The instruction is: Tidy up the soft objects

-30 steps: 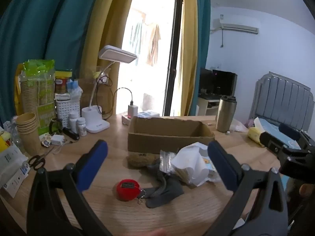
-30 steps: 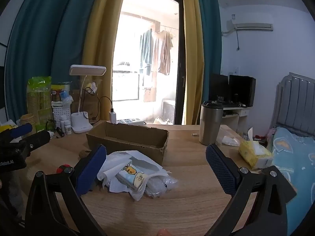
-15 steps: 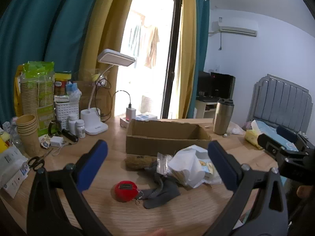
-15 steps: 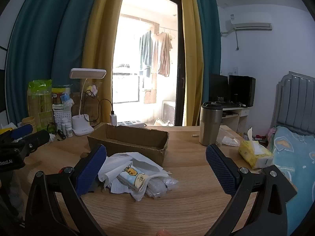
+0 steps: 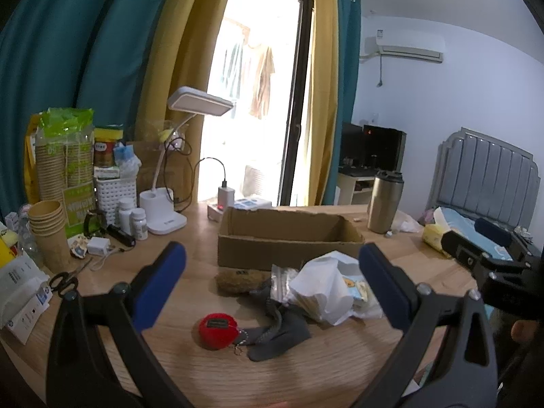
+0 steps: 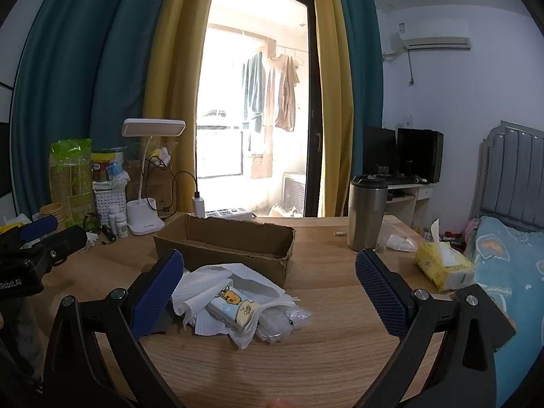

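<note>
An open cardboard box (image 5: pixel 289 238) stands mid-table; it also shows in the right wrist view (image 6: pixel 224 241). In front of it lies a pile: white tissue paper (image 5: pixel 323 285), a duck-print tissue pack (image 6: pixel 231 306), a clear plastic bag (image 6: pixel 282 319), a grey sock (image 5: pixel 278 333), a brown fuzzy item (image 5: pixel 238 280) and a red round keychain (image 5: pixel 217 329). My left gripper (image 5: pixel 272 285) is open and empty, held above the table before the pile. My right gripper (image 6: pixel 268 292) is open and empty, near the pile's right side.
A desk lamp (image 5: pixel 163 217), paper cups (image 5: pixel 47 227), bottles, a white basket and scissors (image 5: pixel 64 282) crowd the table's left. A steel tumbler (image 6: pixel 367 214) and a yellow tissue pack (image 6: pixel 442 265) stand at the right. A bed (image 6: pixel 510 272) lies beyond the table's right edge.
Both grippers have drifted slightly; the views shift a little. Nothing on the table has moved, and both grippers stay open.
</note>
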### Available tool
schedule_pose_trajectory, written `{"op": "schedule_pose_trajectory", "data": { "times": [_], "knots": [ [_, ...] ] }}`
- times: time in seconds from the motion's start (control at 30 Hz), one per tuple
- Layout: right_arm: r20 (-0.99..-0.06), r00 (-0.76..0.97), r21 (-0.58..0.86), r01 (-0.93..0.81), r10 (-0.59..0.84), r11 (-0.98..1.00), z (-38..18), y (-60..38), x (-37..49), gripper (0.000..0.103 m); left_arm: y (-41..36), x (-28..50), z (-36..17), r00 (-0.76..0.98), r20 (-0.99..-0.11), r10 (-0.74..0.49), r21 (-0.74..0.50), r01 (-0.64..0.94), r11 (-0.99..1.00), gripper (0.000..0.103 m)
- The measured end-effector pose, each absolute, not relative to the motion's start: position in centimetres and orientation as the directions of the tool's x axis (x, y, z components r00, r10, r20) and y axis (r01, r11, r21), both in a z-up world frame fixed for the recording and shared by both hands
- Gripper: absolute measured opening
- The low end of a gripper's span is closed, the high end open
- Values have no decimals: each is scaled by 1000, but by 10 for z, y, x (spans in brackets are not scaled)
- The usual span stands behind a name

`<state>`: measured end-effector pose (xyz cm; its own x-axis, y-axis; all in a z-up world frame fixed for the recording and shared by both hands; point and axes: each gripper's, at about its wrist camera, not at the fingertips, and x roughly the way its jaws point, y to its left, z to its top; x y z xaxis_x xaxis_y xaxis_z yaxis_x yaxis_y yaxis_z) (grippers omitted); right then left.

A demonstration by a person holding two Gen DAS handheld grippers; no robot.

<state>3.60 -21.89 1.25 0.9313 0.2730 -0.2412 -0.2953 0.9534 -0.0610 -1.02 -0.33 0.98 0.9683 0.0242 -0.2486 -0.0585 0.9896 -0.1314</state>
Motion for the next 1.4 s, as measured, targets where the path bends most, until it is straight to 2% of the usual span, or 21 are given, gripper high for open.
{"op": "schedule_pose_trajectory", "data": {
  "times": [1.4],
  "knots": [
    [-246,931,-61,-291,269,955,11,-220,38,103,-5,-7,14,963,-267,30,-120,-65,991,102]
  ]
}}
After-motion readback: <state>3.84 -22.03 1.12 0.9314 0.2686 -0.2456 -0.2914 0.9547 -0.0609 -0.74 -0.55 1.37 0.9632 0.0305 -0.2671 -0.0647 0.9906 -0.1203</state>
